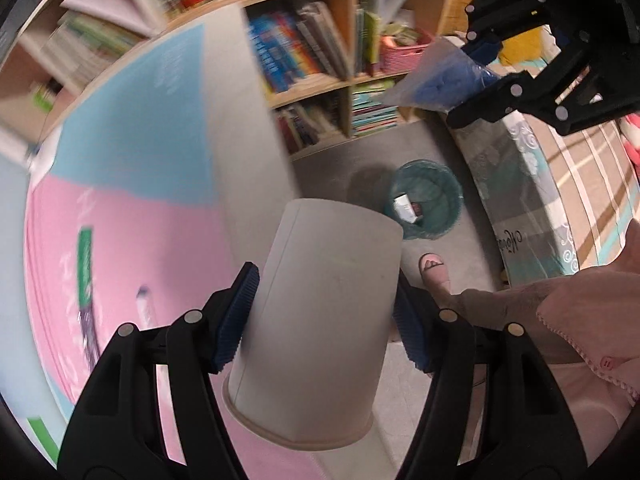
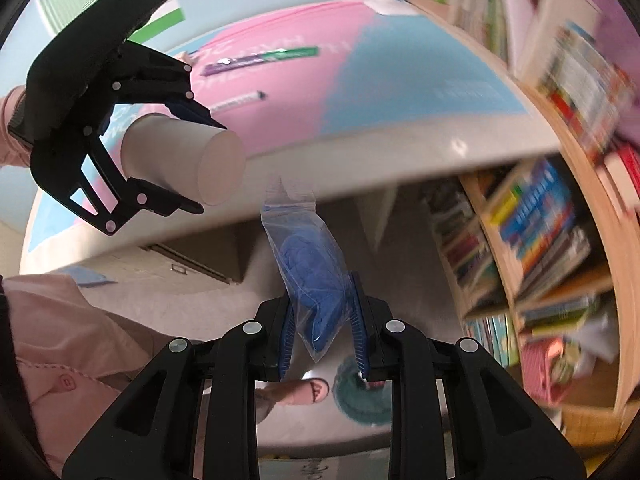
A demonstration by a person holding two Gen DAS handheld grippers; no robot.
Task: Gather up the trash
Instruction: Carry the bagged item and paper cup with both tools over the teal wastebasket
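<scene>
The left hand-held gripper has its blue ribbed pads closed against the sides of a plain white paper cup, tipped so its flat base points away and its rolled rim sits nearest the wrist. I'd judge that cup light and easily crushed; the hold around mid-wall looks sensible, gentle pressure only. The right hand-held gripper pinches a clear plastic zip bag with something crumpled and blue inside, gripped low while the sealed top pokes out ahead. That bag looks soft, slick and nearly weightless, so it could slip. Beyond and below the cup, on the grey floor, stands a round teal mesh wastebasket with scraps already in it. Left of the cup runs the pink-and-blue topped bench.
</scene>
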